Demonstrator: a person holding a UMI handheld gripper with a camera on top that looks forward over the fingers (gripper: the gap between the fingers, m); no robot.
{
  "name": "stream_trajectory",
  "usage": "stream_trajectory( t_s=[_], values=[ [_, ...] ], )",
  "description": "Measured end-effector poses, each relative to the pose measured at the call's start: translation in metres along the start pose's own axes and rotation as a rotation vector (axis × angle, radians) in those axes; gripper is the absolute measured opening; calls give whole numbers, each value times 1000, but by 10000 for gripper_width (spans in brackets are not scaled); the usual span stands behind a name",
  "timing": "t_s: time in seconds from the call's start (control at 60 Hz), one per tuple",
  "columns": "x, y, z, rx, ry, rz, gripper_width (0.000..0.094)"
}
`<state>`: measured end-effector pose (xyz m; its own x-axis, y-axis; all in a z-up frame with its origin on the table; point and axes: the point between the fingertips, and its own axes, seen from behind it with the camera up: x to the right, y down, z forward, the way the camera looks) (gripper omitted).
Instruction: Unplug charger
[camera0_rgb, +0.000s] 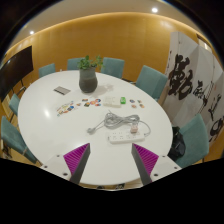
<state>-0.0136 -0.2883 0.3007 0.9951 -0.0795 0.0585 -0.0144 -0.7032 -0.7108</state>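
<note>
A white power strip (123, 137) lies on the white oval table (40, 120), just ahead of my fingers. Its white cable (118, 122) coils beyond it toward the table's middle. I cannot make out the charger's plug on the strip from here. My gripper (112, 158) is open and empty, hovering above the table's near edge. The magenta pads (76, 156) stand wide apart, and the strip lies ahead of the gap, slightly toward the right finger.
A dark vase with a green plant (88, 78) stands at the table's far side. Small items (113, 101) and a dark flat object (62, 90) lie mid-table. Teal chairs (150, 80) ring the table. A calligraphy screen (192, 85) stands at right.
</note>
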Motion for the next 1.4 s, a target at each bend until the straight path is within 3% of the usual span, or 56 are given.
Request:
stream_trajectory(
  t_s=[0.217,0.35,0.467,0.683,0.783,0.883,0.933,0.967,1.15,1.183,1.317,1.4],
  values=[
    [27,50,47,-83,-26,7,867],
    [63,84,104,-84,-39,44,874],
    [98,87,171,-2,-46,72,871],
    [139,33,304,169,-46,108,842],
    [144,19,349,182,-41,119,738],
    [144,22,380,159,-36,99,540],
    [146,17,387,189,-29,72,459],
    [143,16,389,193,-43,47,359],
    [141,14,387,184,-62,40,207],
    [142,0,378,216,-70,43,201],
    [144,-133,283,506,-108,17,200],
    [174,-187,241,598,-104,38,203]
  ],
)
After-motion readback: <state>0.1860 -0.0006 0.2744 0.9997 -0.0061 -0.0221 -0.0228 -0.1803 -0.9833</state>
